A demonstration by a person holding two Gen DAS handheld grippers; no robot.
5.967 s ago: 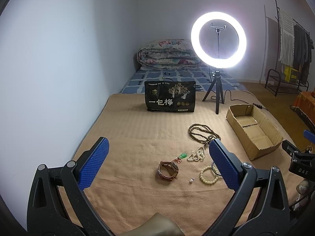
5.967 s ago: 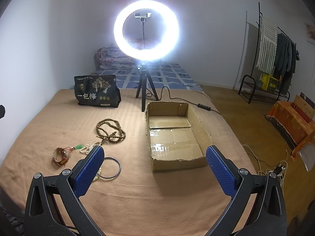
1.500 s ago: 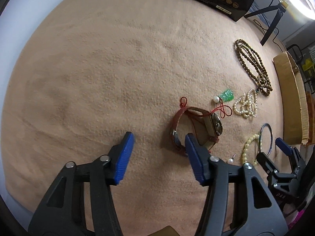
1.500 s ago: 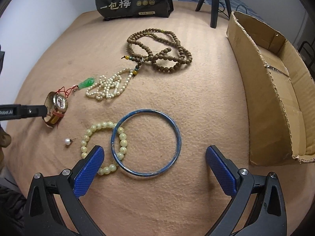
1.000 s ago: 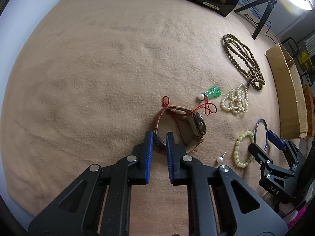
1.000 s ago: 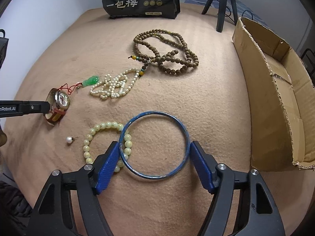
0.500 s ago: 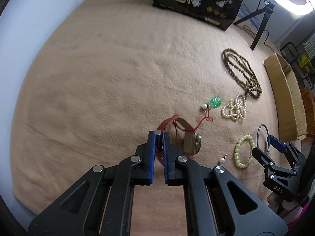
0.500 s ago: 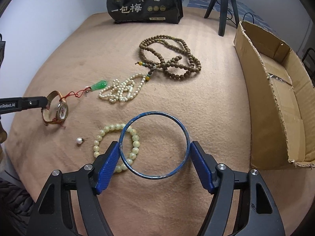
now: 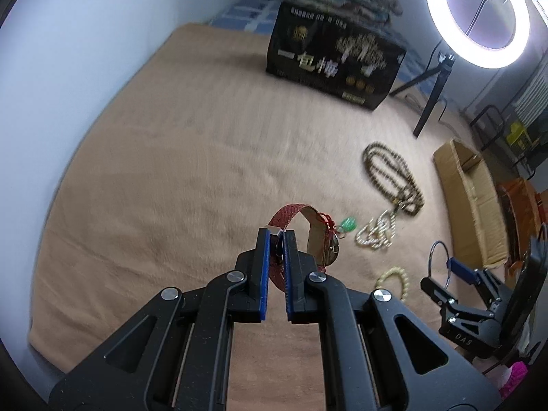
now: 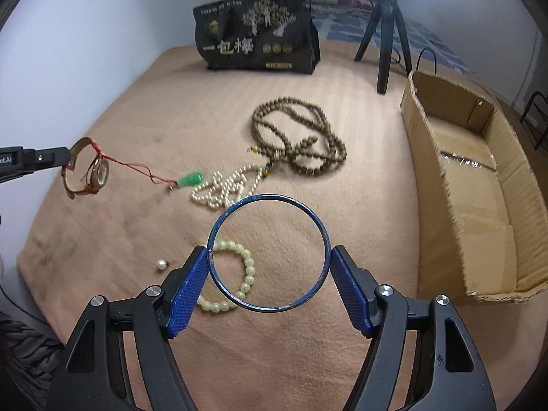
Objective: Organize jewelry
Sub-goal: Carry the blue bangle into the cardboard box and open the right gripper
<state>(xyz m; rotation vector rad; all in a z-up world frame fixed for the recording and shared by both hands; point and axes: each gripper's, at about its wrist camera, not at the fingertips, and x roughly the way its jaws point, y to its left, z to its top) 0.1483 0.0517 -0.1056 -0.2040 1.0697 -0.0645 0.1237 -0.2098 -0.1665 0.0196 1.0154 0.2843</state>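
Observation:
My left gripper (image 9: pixel 275 236) is shut on the red strap of a wristwatch (image 9: pixel 316 233), which hangs above the tan blanket (image 9: pixel 188 157); the right wrist view shows the watch (image 10: pixel 90 171) lifted at far left. A red cord runs from the watch to a green pendant (image 10: pixel 191 178) that still rests on the blanket. My right gripper (image 10: pixel 269 257) is shut on a thin blue bangle (image 10: pixel 269 202), its pads pressing both sides, held above the blanket. Below it lie a pale bead bracelet (image 10: pixel 239 270) and a pearl stud (image 10: pixel 161 264).
A pearl strand (image 10: pixel 222 188) and a brown bead necklace (image 10: pixel 298 137) lie mid-blanket. An open cardboard box (image 10: pixel 476 185) stands at the right. A black snack bag (image 10: pixel 257 34) and a ring-light tripod (image 10: pixel 385 30) stand at the back. A wall borders the left side.
My left gripper shut on the watch strap and lifted the watch off the blanket, pulling the red cord taut. My right gripper raised the blue bangle off the blanket.

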